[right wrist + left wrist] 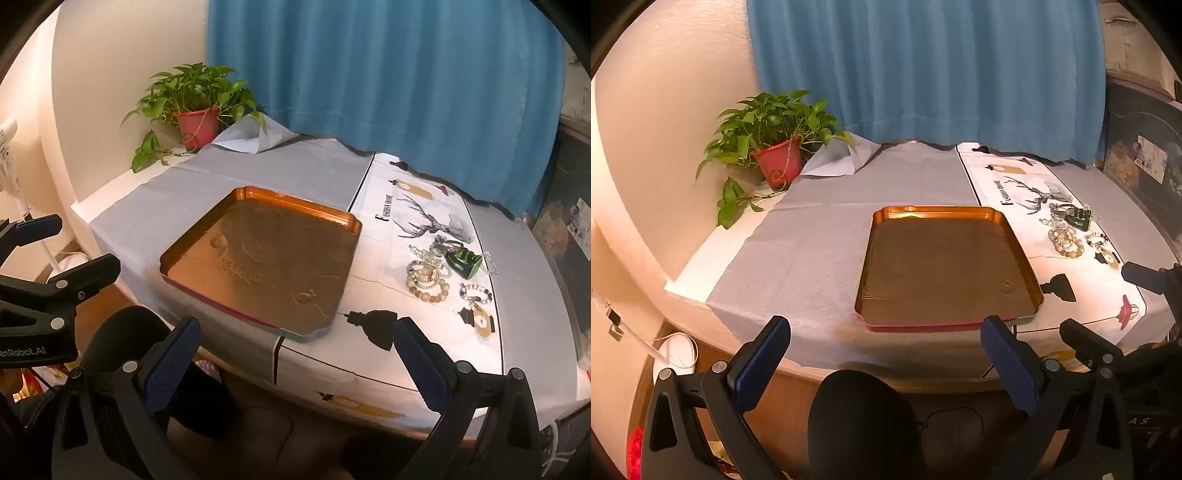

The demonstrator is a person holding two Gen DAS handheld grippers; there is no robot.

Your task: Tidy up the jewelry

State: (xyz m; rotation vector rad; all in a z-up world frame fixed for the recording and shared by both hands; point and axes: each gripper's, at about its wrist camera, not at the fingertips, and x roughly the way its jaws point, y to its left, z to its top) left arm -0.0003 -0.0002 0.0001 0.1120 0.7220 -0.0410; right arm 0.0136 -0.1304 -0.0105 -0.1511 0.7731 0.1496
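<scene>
An empty copper-coloured tray [871, 258] [192, 243] lies in the middle of the table. To its right, on a white printed cloth [1004, 177] [380, 258], lies a cluster of jewelry [1067, 232] [439, 269]: several bead bracelets, a beige bead bracelet [428, 288], a black-and-clear bracelet [476, 291] and a green glass piece [463, 260]. My left gripper [886, 354] is open and empty at the table's front edge, before the tray. My right gripper [297, 354] is open and empty at the front edge, near the tray's front right corner.
A potted green plant in a red pot [777, 162] [197, 125] stands at the back left corner. A blue curtain [923, 66] [388, 74] hangs behind the table. A grey cloth [798, 251] covers the left part. A dark cabinet [1141, 162] stands on the right.
</scene>
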